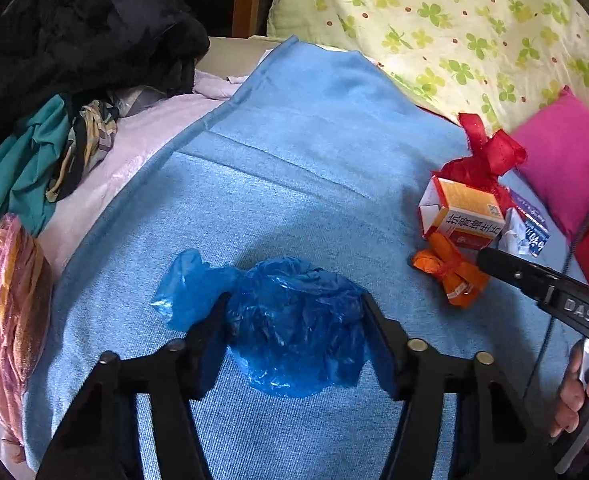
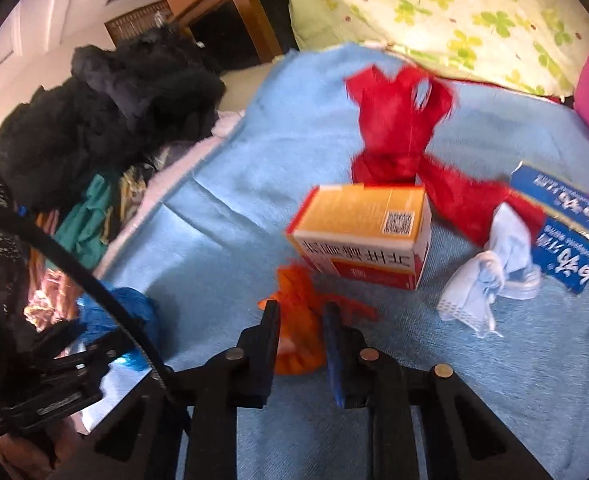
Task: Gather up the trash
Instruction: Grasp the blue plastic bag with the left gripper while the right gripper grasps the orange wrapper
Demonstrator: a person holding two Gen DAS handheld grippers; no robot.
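Here, left gripper (image 1: 294,320) jaws around blue bag (image 1: 294,320), right gripper (image 2: 300,328) jaws pinching orange wrapper (image 2: 298,320).

A: Your left gripper (image 1: 294,320)?
B: Jaws w/ the blue plastic bag (image 1: 290,320) between them, on the blue blanket (image 1: 294,160). Orange wrapper (image 1: 450,272) & orange box (image 1: 462,212) near its right edge.

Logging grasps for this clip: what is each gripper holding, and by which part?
Left gripper: fingers on either side of the crumpled blue plastic bag, at its bulky middle. Right gripper: closed on the orange wrapper, around its near, lower end.
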